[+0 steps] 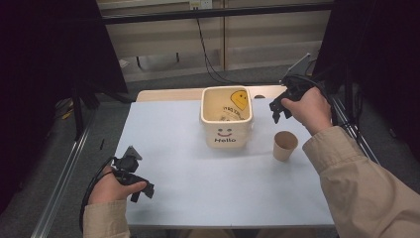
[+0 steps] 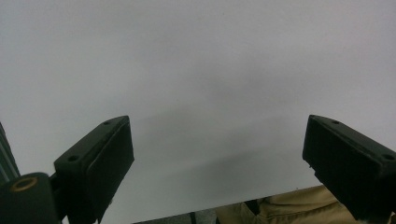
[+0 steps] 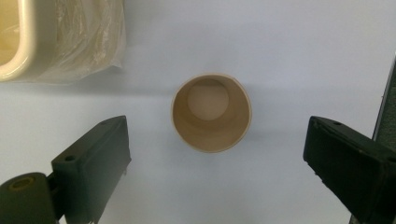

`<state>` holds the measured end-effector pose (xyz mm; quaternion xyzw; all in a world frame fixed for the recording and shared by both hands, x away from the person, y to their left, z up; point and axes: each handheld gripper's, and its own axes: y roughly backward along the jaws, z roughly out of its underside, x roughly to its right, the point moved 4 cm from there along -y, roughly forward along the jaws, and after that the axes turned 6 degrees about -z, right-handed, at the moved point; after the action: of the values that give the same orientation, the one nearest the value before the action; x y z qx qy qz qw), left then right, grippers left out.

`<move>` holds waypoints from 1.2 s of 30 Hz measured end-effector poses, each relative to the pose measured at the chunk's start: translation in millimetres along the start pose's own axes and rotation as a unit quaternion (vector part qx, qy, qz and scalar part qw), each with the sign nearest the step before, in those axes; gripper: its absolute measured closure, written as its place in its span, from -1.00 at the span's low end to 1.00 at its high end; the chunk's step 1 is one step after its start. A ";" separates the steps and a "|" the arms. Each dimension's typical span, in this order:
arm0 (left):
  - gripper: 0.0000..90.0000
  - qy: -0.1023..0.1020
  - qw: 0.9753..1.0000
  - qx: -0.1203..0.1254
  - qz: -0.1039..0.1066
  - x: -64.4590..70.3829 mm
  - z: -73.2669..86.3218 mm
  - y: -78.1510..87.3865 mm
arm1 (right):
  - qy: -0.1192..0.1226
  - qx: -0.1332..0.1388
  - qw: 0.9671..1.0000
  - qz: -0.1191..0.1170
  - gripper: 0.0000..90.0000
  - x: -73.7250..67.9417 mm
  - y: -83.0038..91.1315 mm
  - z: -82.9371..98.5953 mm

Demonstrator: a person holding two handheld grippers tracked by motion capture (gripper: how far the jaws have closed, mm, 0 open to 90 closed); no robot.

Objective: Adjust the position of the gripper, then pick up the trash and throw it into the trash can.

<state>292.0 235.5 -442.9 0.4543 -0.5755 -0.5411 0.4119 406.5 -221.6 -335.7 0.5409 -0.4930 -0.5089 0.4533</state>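
Observation:
A brown paper cup stands upright and empty on the pale table, right of a cream bin marked "Hello" with a smiley. My right gripper hovers above and behind the cup, open. In the right gripper view I look straight down into the cup, which sits ahead of the wide-apart jaws, with the bin's rim at upper left. My left gripper rests low near the table's front left, open, with nothing between its jaws. In the left gripper view its pads frame bare table.
The bin holds crumpled plastic and paper. Metal rails run along both table sides. Dark curtains hang left and right. A black cable drops down the back wall. A tan trouser leg lies below the table edge.

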 end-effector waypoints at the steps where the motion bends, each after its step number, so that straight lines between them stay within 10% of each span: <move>1: -0.81 0.000 1.000 0.000 0.000 0.0 0.0 0.0 | 0.000 0.000 1.000 0.000 -0.84 0.0 0.0 0.0; 36: -0.80 -0.006 1.000 0.003 -0.001 -2.8 0.9 2.9 | -0.002 -0.021 1.000 0.013 -0.85 3.5 -52.1 4.9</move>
<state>291.7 238.5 -440.0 0.4529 -0.5790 -0.5428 0.4062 405.4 -219.6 -388.1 0.5237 -0.4900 -0.5139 0.4707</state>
